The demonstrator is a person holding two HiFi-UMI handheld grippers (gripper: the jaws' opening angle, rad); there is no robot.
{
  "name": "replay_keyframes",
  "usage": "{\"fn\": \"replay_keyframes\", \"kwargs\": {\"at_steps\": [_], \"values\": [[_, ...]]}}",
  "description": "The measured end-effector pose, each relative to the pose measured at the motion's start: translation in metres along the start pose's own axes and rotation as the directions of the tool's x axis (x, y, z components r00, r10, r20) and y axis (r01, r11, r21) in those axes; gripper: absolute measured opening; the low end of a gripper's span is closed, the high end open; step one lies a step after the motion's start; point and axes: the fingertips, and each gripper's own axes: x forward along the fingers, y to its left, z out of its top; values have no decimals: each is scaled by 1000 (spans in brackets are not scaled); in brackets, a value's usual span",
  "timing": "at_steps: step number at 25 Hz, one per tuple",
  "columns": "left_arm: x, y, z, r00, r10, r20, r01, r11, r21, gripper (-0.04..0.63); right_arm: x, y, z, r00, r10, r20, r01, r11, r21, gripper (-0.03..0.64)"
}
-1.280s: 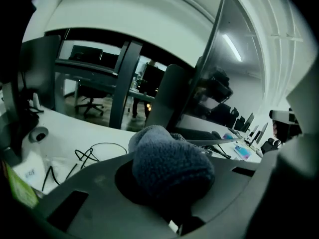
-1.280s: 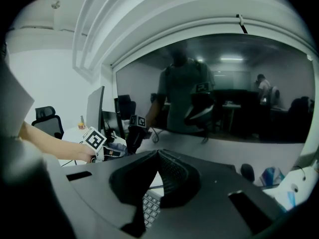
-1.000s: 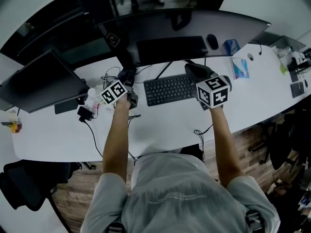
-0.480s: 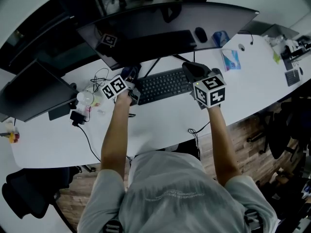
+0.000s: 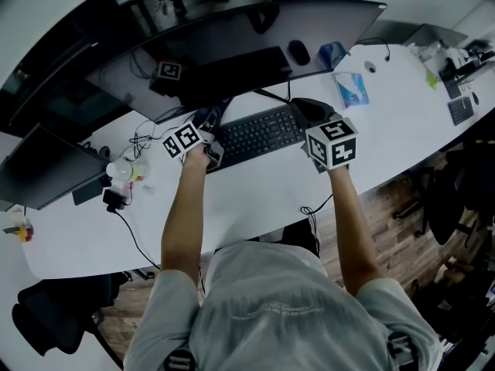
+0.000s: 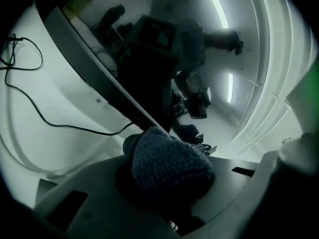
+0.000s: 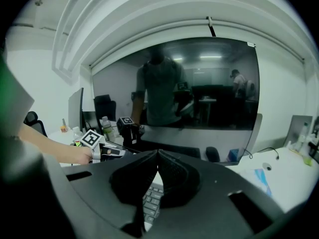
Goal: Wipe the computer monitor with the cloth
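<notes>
Left claw (image 6: 167,183) grips the cloth (image 6: 169,158) (right claw (image 7: 157,156) closed, empty).

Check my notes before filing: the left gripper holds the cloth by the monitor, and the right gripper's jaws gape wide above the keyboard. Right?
No: the right gripper view shows the right gripper shut, empty. It is above the keyboard; the left gripper holds the cloth by the monitor.

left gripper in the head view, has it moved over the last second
Yes: the left gripper has edged right, closing the gap of bare desk to the keyboard's left end.
</notes>
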Motion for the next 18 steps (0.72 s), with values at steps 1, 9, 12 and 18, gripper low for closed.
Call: {"fn": "replay_keyframes", "kwargs": {"at_steps": [1,9,12,18], "values": [[6,-4,-4,1000,-2,-9,2,1000,2,49,-2,-7,-1,1000,-4,-1,4,1000,5,2],[61,-41,-38,998,-6,-66,7,1000,16,49,-22,-65,-4,1000,-11,3,11,999,39,2],[80,-54,-51,996,-5,-87,7,1000,23,49,-28,-90,-7,1000,-24,4,24,998,50,2],[118,-79,-73,996,-18,-92,18,1000,6,49,-37,-134,-15,999,-42,-8,42,997,63,2]]}}
